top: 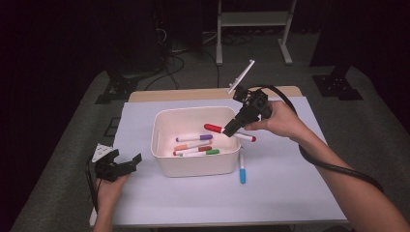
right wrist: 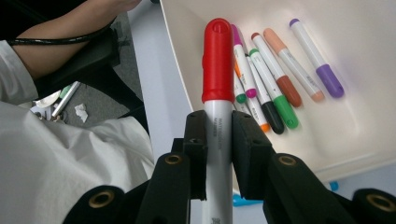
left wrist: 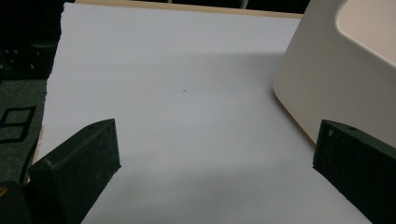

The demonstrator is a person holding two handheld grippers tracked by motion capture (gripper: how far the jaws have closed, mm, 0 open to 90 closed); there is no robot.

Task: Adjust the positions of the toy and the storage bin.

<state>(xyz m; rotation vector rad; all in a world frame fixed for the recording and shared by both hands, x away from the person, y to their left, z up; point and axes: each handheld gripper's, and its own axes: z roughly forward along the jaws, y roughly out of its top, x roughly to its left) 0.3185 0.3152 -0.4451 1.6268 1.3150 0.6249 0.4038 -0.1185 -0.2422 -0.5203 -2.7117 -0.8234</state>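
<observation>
Red-capped marker (right wrist: 217, 88) clamped in right gripper (top: 231, 127), above white bin (top: 162, 159).
Left gripper (top: 126, 163) w/ jaws apart, nothing between, on worktop (left wrist: 187, 93) beside bin wall. Right gripper view: 6 markers (right wrist: 280, 79) in bin; high view: abt 4 visible, plus 1 blue marker (top: 242, 169) outside on worktop.
</observation>
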